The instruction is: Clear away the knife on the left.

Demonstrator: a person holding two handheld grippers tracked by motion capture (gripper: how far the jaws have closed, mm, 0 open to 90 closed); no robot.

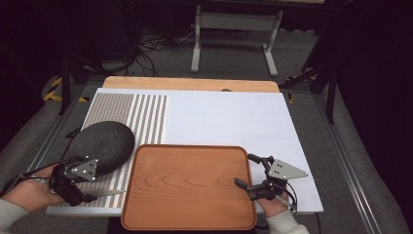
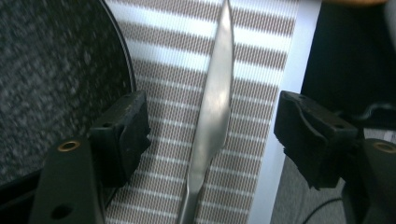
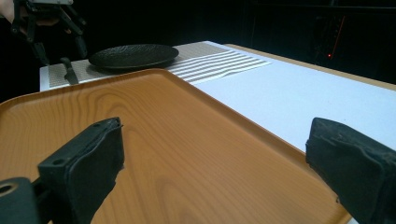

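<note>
The left gripper (image 2: 212,135) is held with jaws spread wide, one on either side of a knife (image 2: 212,116) and not touching it; the knife lies flat on the striped placemat (image 2: 261,42) at the near left of the table (image 1: 234,117), blade pointing right toward the tray (image 1: 187,187). A dark speckled plate (image 1: 100,145) is seen just beyond the left gripper, resting on the same placemat. The right gripper (image 1: 251,171) is likewise open, empty, poised at the tray's right rim. The step in hand is judged to be the approach to grasp the knife. The next move calls for lowering, then closing the jaws squarely across the thin blade or handle, which lies flush and may slip.
</note>
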